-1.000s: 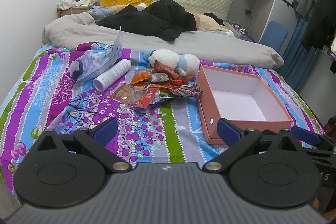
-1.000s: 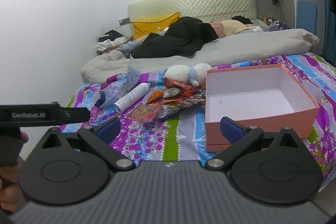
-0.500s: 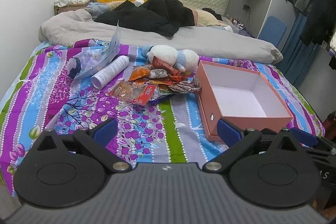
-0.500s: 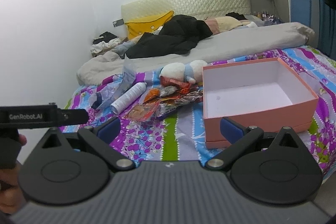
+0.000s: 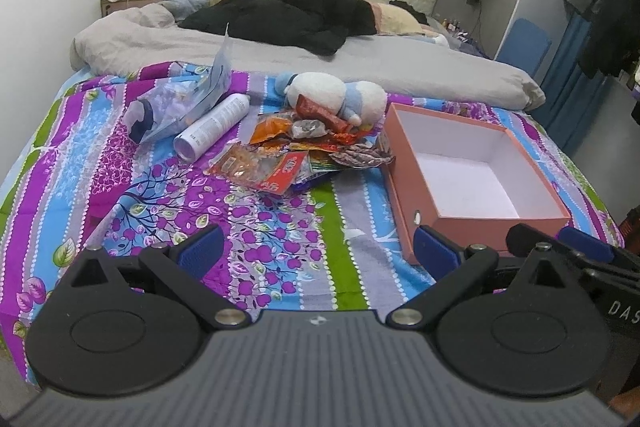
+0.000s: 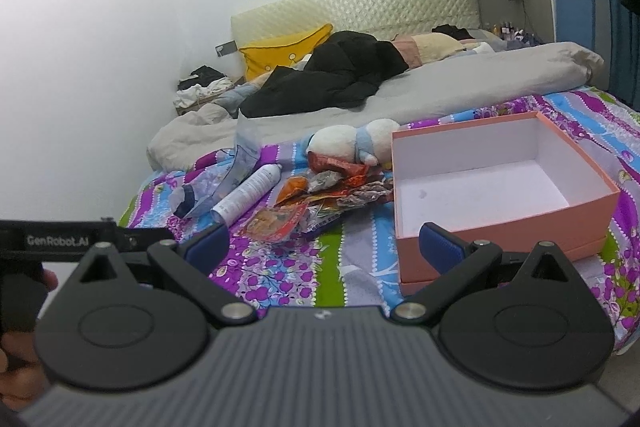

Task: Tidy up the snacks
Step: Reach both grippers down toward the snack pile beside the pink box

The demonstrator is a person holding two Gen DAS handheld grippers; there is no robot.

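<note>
A heap of snack packets (image 5: 304,151) (image 6: 320,199) lies mid-bed on the colourful sheet, just left of an empty pink box (image 5: 472,167) (image 6: 496,187) with a white inside. My left gripper (image 5: 316,247) is open and holds nothing; it hovers over the bed's near edge, well short of the snacks. Beside it, my right gripper (image 6: 324,245) is also open and holds nothing, in front of the box's near left corner. The right gripper's blue tip (image 5: 584,245) shows at the right edge of the left wrist view.
A white spray can (image 5: 212,133) and a clear plastic bag (image 5: 184,103) lie left of the snacks. A white and blue plush toy (image 5: 336,97) rests behind them. Farther back are a grey duvet (image 5: 280,59), black clothes and a yellow pillow. A hand (image 6: 16,359) holds the left tool.
Both grippers have drifted slightly nearer the bed; the snacks and box sit a little lower and larger in both views. Neither gripper's opening changed and nothing was touched.
</note>
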